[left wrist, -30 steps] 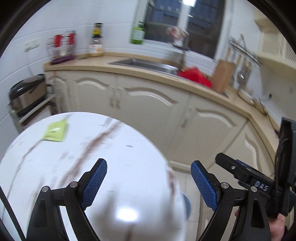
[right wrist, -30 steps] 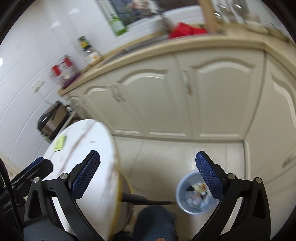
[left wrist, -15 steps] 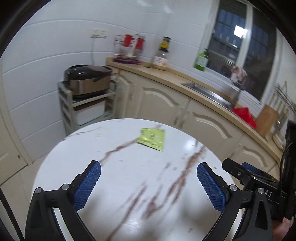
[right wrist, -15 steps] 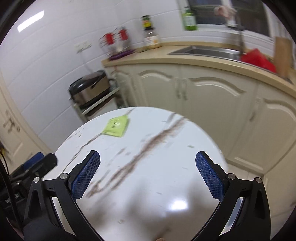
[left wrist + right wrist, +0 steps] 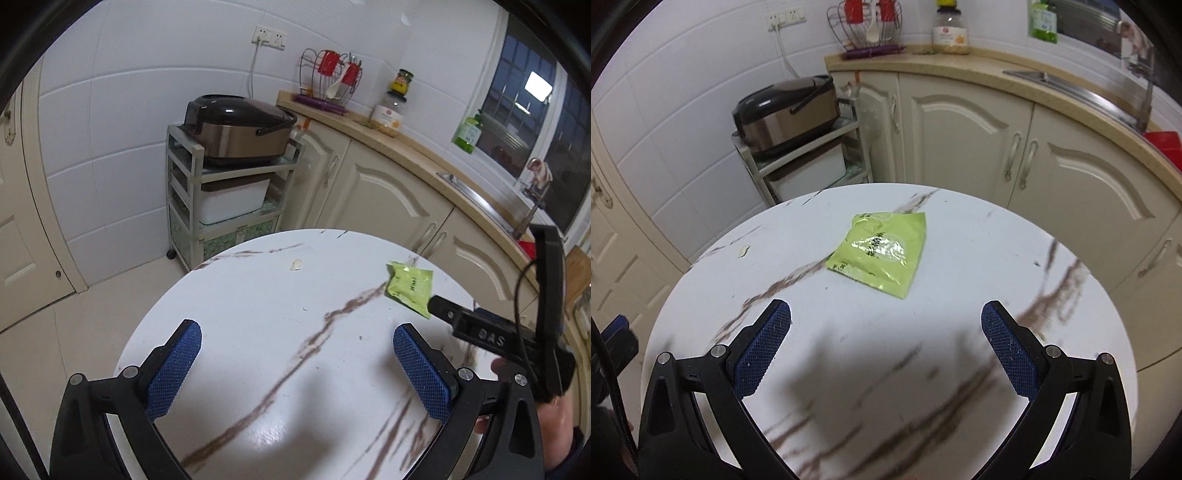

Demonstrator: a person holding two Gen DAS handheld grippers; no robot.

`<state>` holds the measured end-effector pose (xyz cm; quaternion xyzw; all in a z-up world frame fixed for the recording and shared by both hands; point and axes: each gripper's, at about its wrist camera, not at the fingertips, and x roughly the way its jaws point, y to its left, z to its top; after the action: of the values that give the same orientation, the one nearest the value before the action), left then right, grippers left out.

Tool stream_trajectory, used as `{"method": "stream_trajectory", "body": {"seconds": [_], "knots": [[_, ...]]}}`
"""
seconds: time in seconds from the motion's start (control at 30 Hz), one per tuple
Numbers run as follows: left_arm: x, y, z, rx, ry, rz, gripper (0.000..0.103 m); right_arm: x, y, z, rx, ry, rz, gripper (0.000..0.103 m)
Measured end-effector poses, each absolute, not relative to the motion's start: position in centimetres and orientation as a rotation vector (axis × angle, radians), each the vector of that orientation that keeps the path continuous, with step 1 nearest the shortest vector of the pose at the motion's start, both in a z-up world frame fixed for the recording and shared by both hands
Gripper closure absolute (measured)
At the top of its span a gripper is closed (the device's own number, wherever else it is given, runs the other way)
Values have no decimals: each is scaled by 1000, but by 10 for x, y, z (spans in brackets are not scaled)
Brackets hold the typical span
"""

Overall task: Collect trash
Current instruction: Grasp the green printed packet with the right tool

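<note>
Left gripper (image 5: 297, 345) over the round table (image 5: 258, 314): jaws spread wide, having just been opening, nothing between them. Small pale scrap (image 5: 296, 264) at 12 o'clock of it. Green wrapper (image 5: 882, 253) lies flat on the tabletop, 12 o'clock of the right gripper (image 5: 886, 325), apart; its jaws wide, empty.

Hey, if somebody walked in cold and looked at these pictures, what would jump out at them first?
The crumpled green wrapper lying flat on the round marble-look table, straight ahead of the open right gripper. Behind the table, a dark rice cooker sits atop a small shelf cart by the tiled wall.
</note>
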<state>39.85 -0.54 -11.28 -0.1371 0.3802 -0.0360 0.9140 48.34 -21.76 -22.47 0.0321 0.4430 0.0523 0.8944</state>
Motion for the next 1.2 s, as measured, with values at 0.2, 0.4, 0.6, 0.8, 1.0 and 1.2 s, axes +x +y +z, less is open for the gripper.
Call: {"method": "stream_trajectory", "body": {"seconds": [0.2,0.4,0.6,0.8,1.0,1.2], "knots": [[445,1,-128,-274,813,-61,1,534,-199,-253,52,962,100,0],[498,-2,-146,-218,861,-75,1,558,-190,-278,9,980,57,4],[565,-20,-163,-122,915,-107,5,553,-179,-274,-50,957,91,30],[615,-24,-184,-74,956,-125,19,551,-183,-271,-65,948,132,53],[641,-36,-194,-21,942,-148,46,551,-194,-268,-35,945,152,79],[636,-44,-200,9,930,-226,91,550,-190,-268,-39,947,176,86]]}}
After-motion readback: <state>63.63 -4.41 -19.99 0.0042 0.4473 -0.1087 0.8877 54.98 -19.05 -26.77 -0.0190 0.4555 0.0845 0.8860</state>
